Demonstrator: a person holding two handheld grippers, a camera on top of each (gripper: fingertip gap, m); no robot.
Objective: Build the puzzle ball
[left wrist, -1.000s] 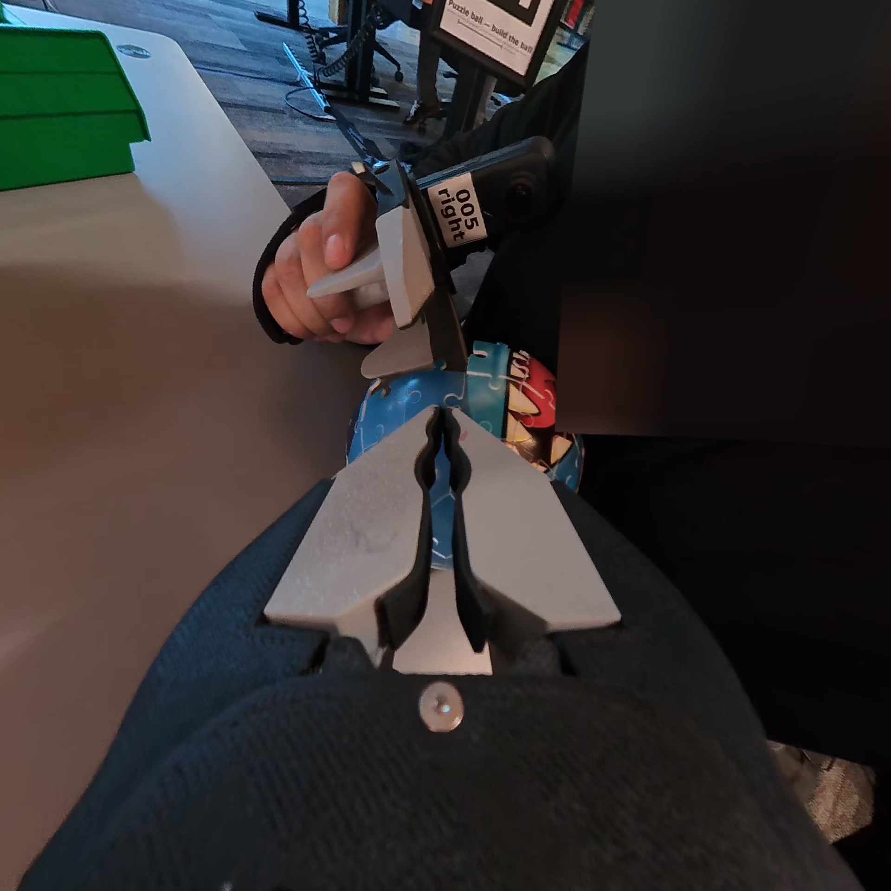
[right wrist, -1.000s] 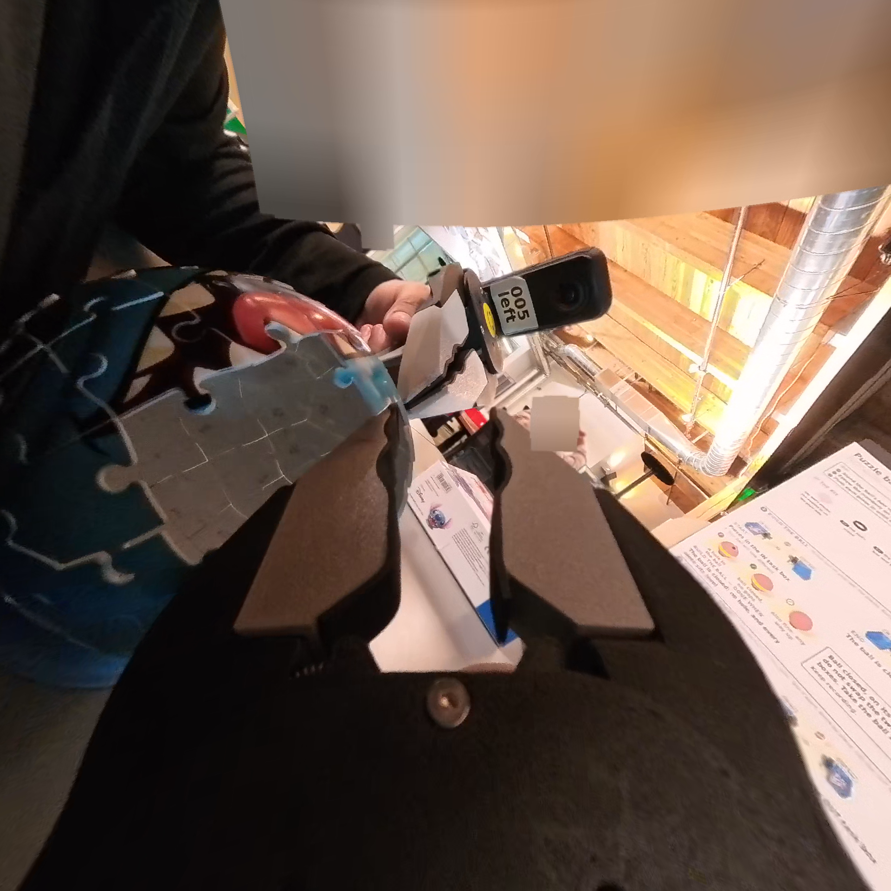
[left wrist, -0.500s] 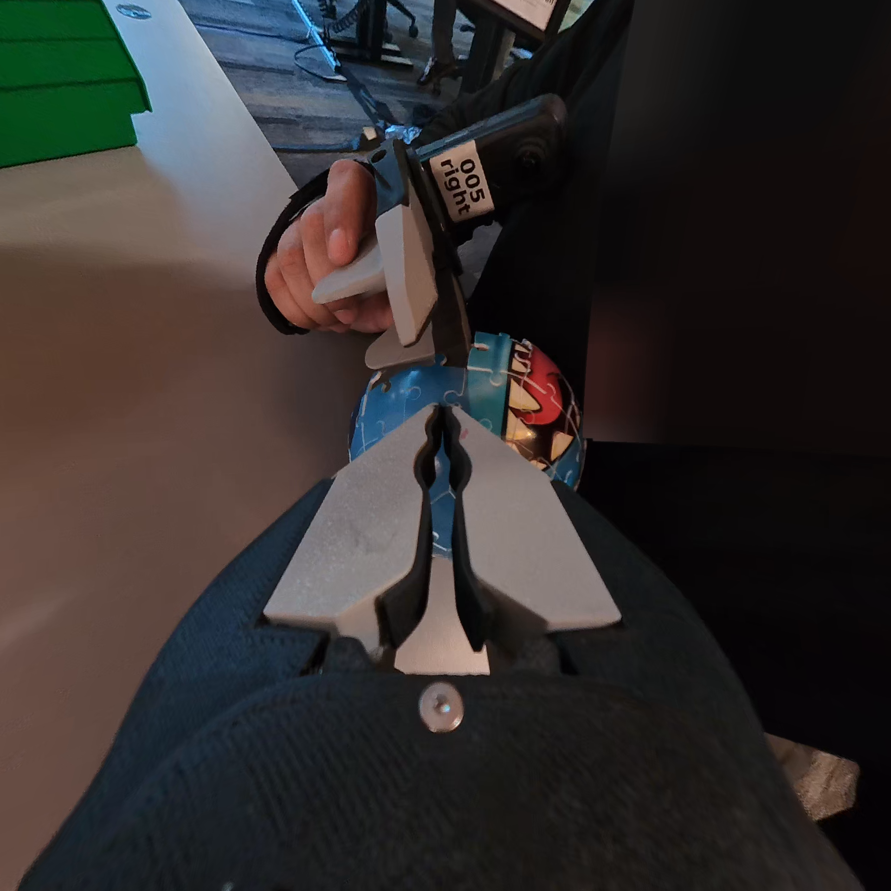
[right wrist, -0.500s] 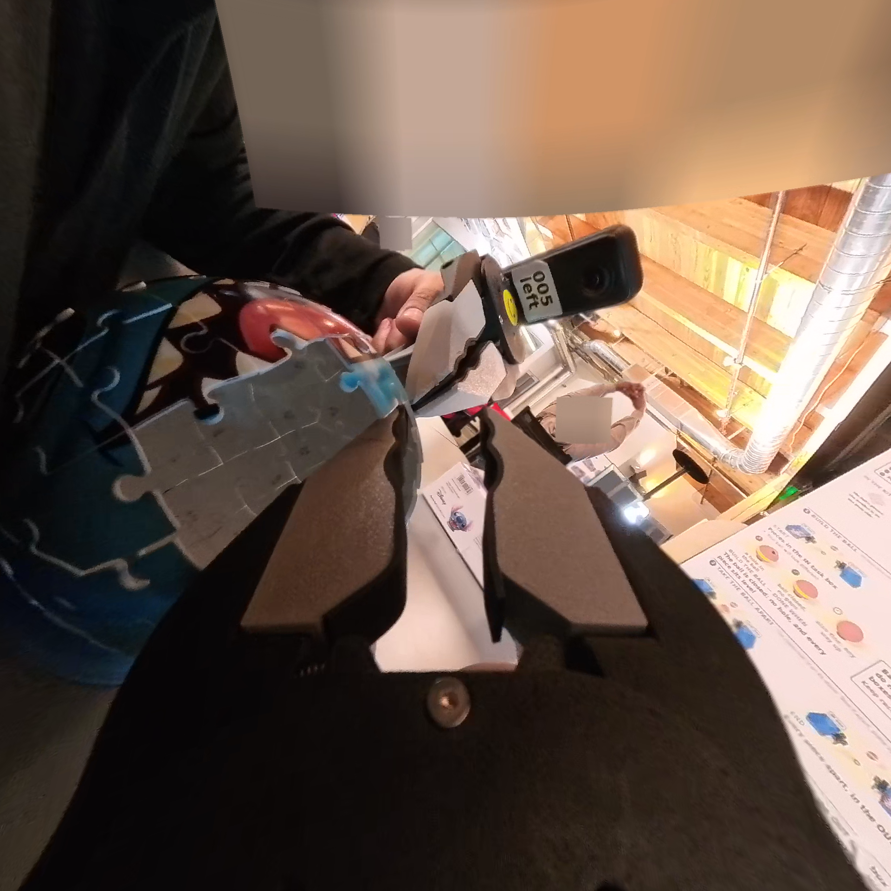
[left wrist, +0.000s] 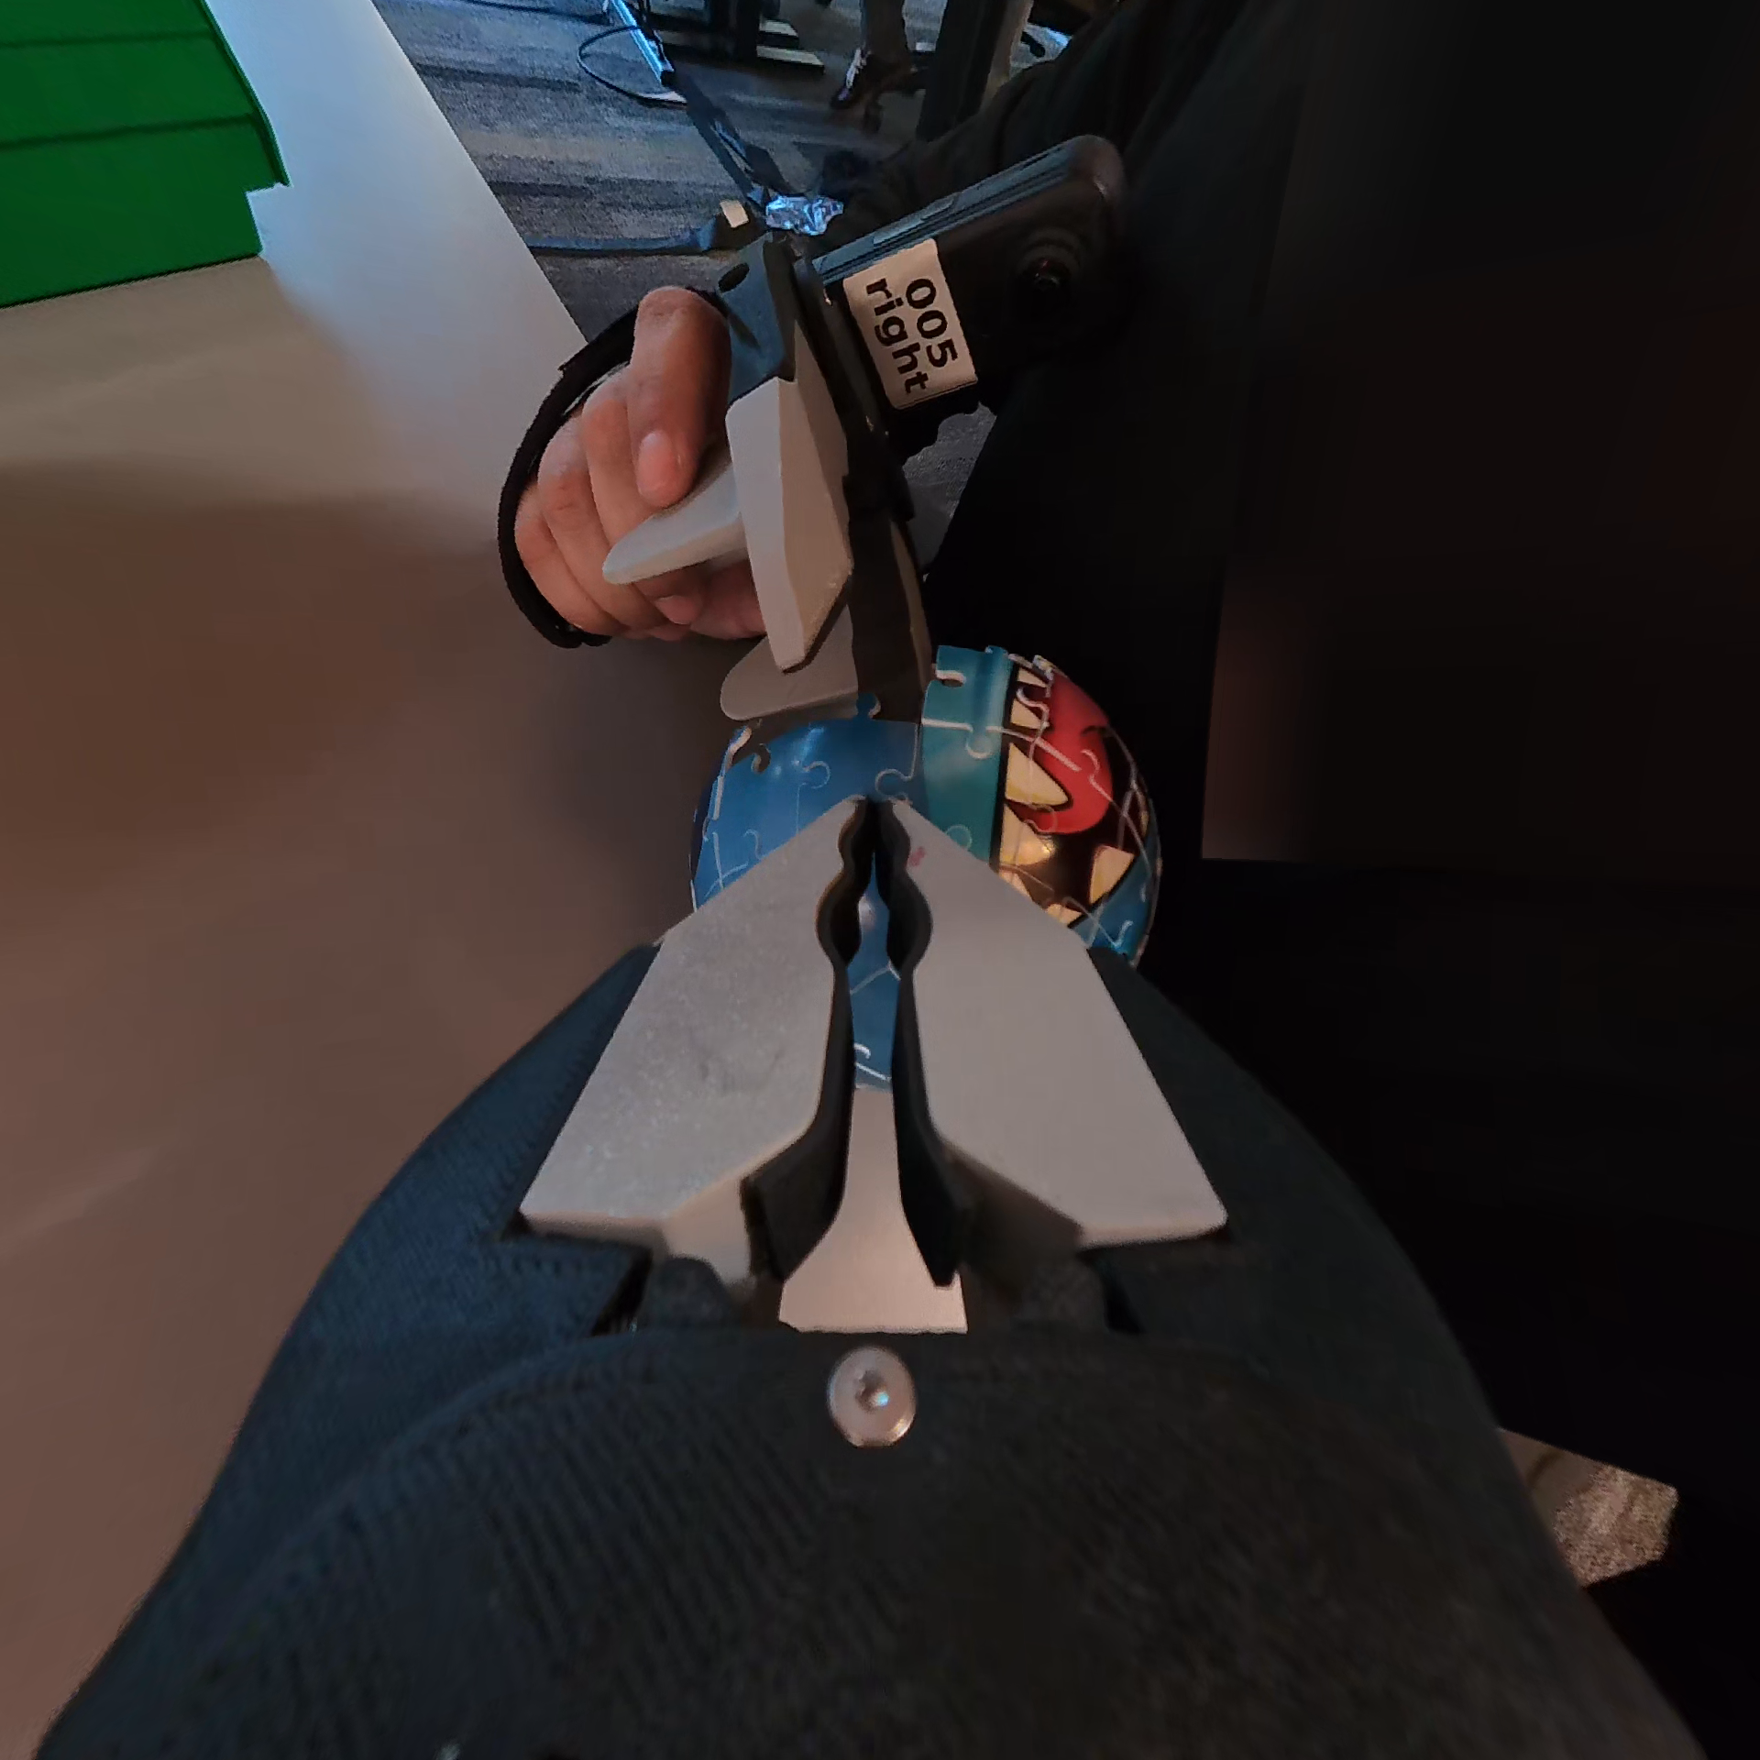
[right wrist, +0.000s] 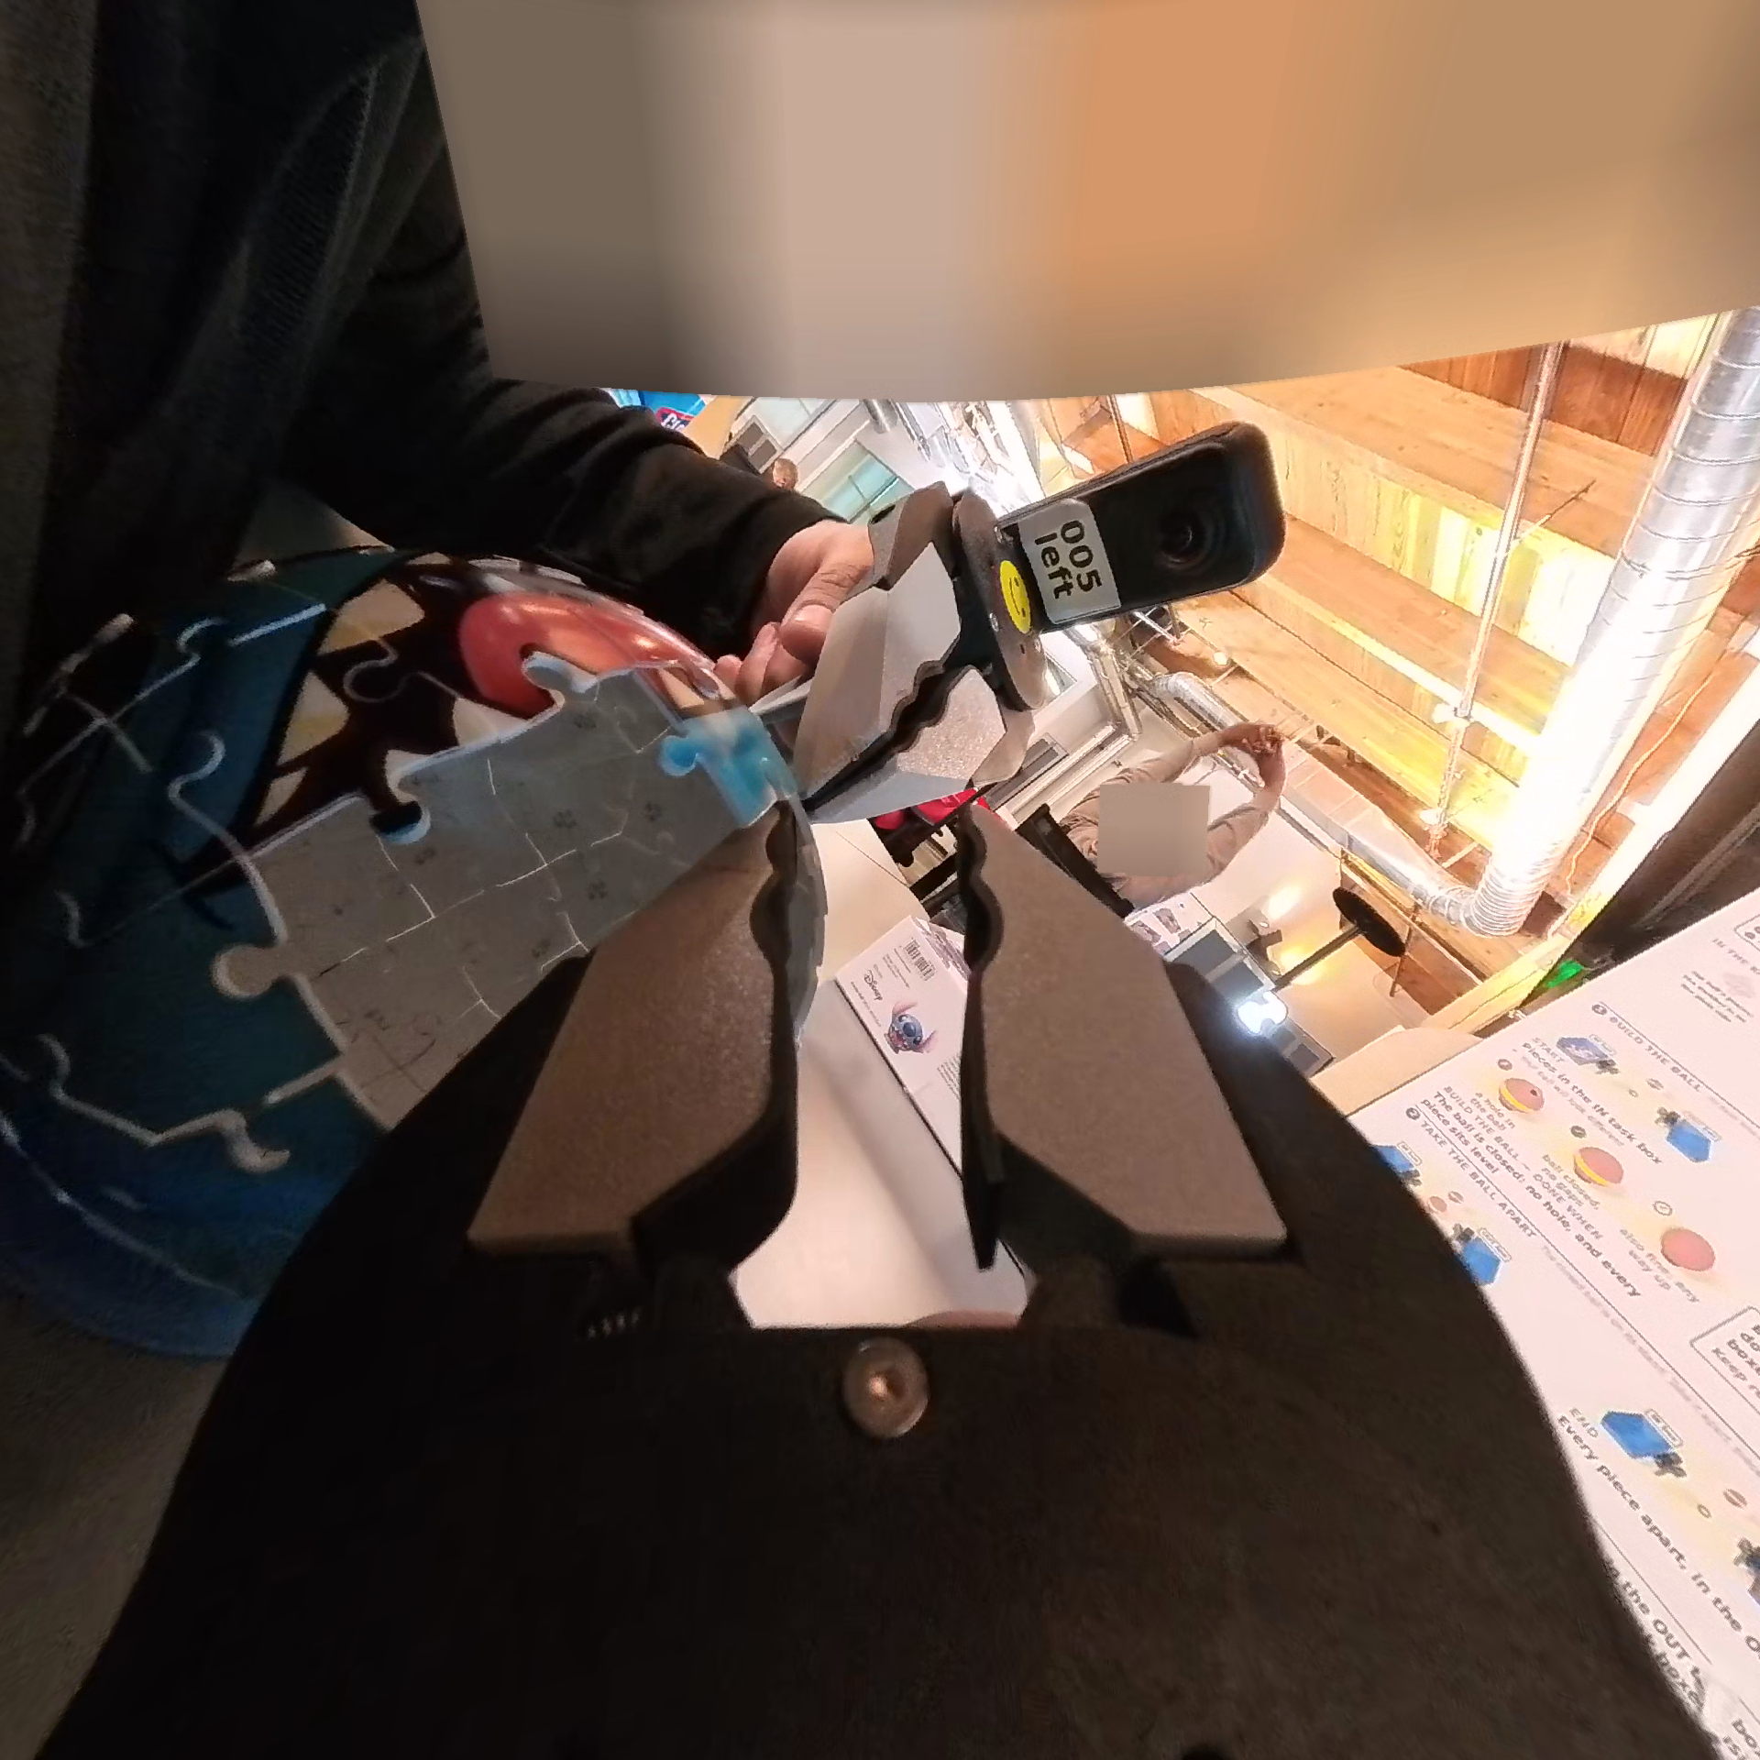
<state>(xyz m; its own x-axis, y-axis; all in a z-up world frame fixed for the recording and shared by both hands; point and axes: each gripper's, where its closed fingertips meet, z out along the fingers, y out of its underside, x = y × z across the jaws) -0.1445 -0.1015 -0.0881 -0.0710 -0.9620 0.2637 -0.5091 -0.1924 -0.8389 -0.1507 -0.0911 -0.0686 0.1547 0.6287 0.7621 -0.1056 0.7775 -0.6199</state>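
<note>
The left gripper [left wrist: 876, 838], at the centre of the left wrist view, has its two grey fingers pressed nearly together on the rim of the puzzle ball [left wrist: 962, 790], a partly built sphere in blue, red and black just above the fingertips. Above it the right gripper [left wrist: 857, 686], held in a hand [left wrist: 610, 495], points down and touches the ball's top edge. A pale table [left wrist: 286, 667] fills the left, with a green box [left wrist: 114, 143] in the upper left corner.

In the right wrist view the right gripper [right wrist: 876, 857] has its fingers spread, the left one against the ball's open grey inside [right wrist: 495, 876] at mid left. Just above, the left gripper [right wrist: 857, 771] pinches that rim. A printed instruction sheet [right wrist: 1571, 1238] lies lower right; a white carton [right wrist: 905, 1010] shows between the fingers.
</note>
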